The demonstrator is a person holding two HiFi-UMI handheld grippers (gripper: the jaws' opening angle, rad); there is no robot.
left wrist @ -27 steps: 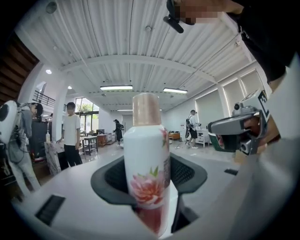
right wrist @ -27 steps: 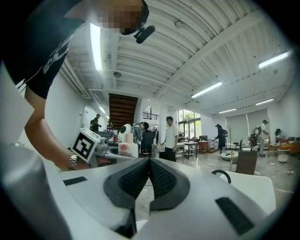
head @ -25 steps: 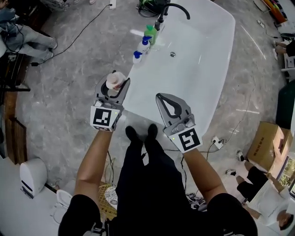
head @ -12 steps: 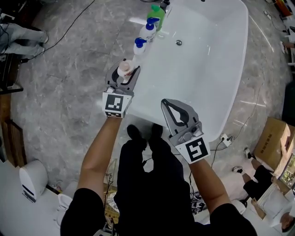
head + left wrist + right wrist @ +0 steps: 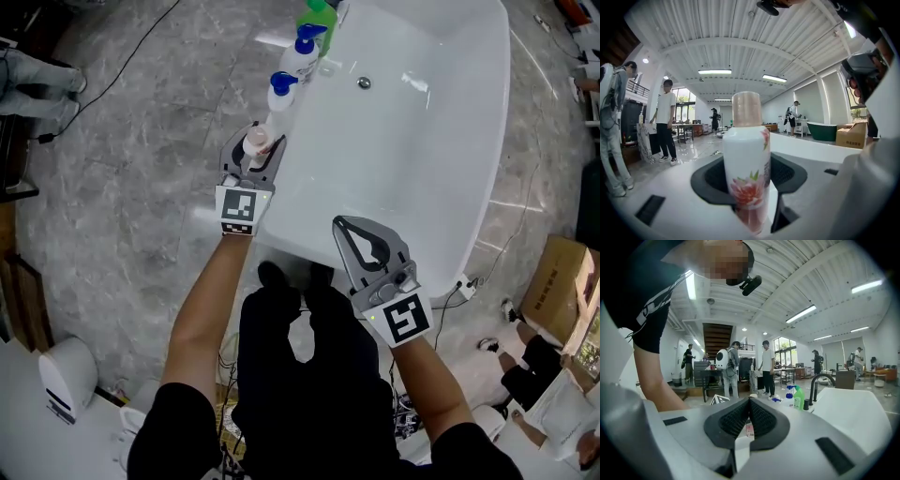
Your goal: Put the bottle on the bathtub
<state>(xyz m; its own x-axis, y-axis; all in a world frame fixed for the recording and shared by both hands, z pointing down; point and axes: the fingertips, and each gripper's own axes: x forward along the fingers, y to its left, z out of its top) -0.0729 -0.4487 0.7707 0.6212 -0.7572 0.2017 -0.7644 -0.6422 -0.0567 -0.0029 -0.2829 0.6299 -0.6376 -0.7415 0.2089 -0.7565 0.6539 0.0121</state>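
Observation:
My left gripper point(image 5: 256, 148) is shut on a white bottle point(image 5: 257, 144) with a pink cap and a flower print. It holds the bottle upright over the left rim of the white bathtub point(image 5: 441, 178). In the left gripper view the bottle point(image 5: 746, 159) stands between the dark pads, filling the centre. My right gripper point(image 5: 359, 232) hovers over the tub's near end, shut with nothing in it. In the right gripper view its pads point(image 5: 740, 419) meet at the tips, and the held bottle point(image 5: 749, 430) shows small through the gap below them.
Two white bottles with blue pumps point(image 5: 280, 90) point(image 5: 302, 54) and a green bottle point(image 5: 319, 17) stand along the tub's left rim. A drain point(image 5: 364, 82) sits in the tub. A cardboard box point(image 5: 559, 286) and cables lie on the floor at right. People stand in the background.
The left gripper has carried the bottle forward along the tub's left rim, closer to the blue-pump bottles. The right gripper stayed shut near the tub's near end.

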